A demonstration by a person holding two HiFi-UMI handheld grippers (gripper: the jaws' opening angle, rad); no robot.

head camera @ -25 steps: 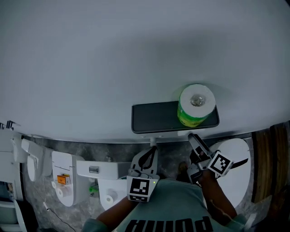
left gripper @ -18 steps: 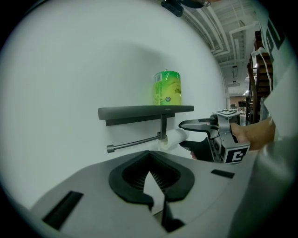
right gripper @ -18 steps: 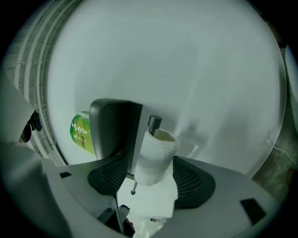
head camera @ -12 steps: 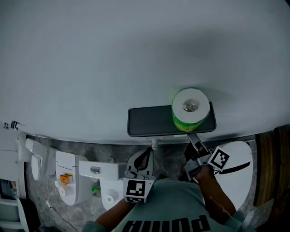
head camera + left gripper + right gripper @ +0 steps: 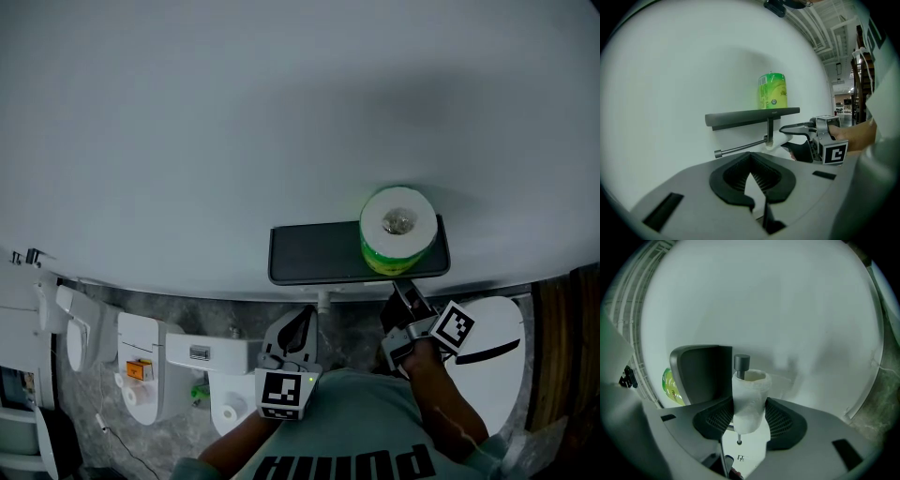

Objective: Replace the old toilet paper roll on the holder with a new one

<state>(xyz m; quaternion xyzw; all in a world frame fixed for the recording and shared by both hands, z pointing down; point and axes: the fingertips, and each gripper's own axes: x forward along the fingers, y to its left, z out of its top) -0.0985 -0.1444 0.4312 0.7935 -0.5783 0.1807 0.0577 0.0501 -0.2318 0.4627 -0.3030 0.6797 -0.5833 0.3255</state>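
Your right claw (image 5: 749,414) is clamped on the old roll (image 5: 749,397). Its jaws have just been closing, and the 2 pads now press on the roll, 1 on each side. The old roll is thin and white, with little paper on it. It sits on the rod (image 5: 741,363) of the holder, and the rod's round end sticks out past the roll. In the head view, this claw reaches in just under the right end of the shelf (image 5: 319,253).

Your left claw (image 5: 750,158) is empty. Its tips are together and nothing is between them. It points a bit down, toward the wall (image 5: 234,122) under the shelf. It is apart from the rod and touches nothing.

The new roll (image 5: 398,230) stands upright on the right end of the shelf. It has a green wrapper around it and a white top with a hole in the middle. It is just above the place where your right claw holds the old roll. No claw touches it.

The shelf is dark and flat and is fixed to the wall. The rod hangs under it on 1 short post.
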